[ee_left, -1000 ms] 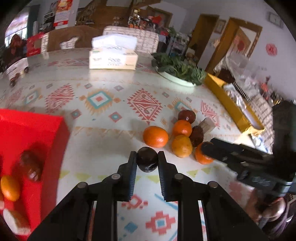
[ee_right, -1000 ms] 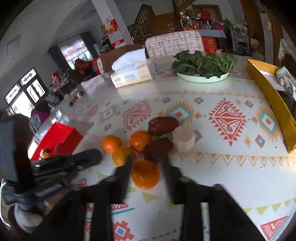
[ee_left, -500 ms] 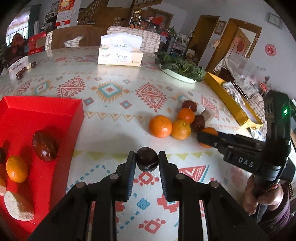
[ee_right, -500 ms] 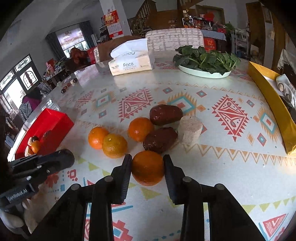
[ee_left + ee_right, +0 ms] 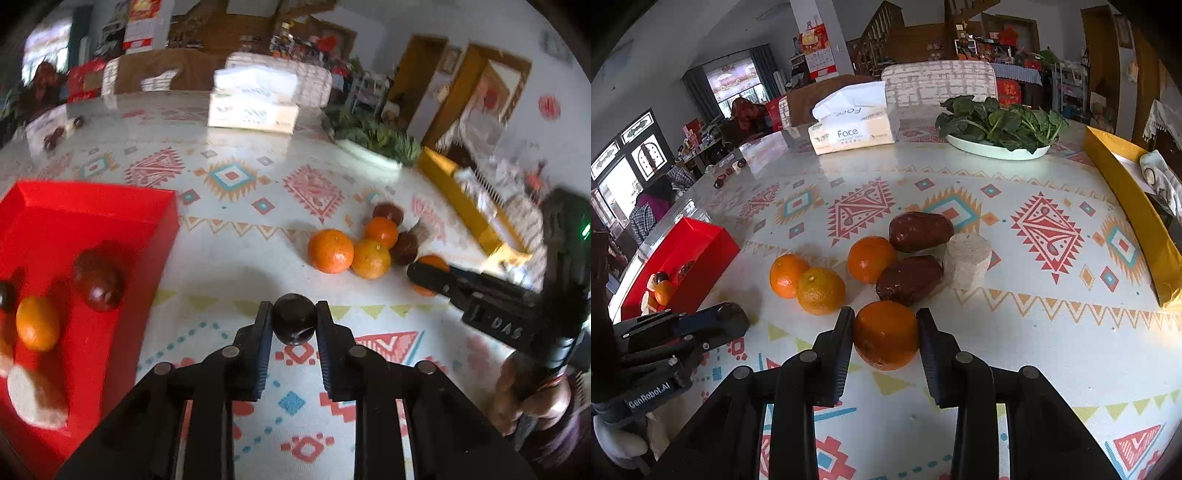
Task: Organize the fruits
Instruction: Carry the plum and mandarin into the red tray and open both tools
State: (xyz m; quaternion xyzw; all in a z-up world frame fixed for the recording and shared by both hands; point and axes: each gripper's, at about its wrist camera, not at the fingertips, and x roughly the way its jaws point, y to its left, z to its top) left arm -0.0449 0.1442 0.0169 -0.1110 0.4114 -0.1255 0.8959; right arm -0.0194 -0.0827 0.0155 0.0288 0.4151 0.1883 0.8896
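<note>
My left gripper (image 5: 293, 316) is shut on a small dark round fruit (image 5: 294, 326), held just above the patterned table to the right of the red tray (image 5: 92, 192). In the tray lie a dark fruit (image 5: 98, 280), an orange (image 5: 37, 323) and a pale round piece (image 5: 35, 397). My right gripper (image 5: 885, 325) is shut on an orange (image 5: 884, 338) at the near edge of the pile. Behind it sit three oranges (image 5: 820, 290), two brown fruits (image 5: 908, 278) and a pale cylinder (image 5: 966, 260).
A tissue box (image 5: 853, 133) and a plate of greens (image 5: 997, 125) stand at the far side of the table. A yellow box (image 5: 1134, 214) runs along the right edge. A hand (image 5: 524, 402) holds the right gripper's handle.
The right gripper's jaws closed onto the orange. The left gripper carried the dark fruit leftward, so more of the red tray shows.
</note>
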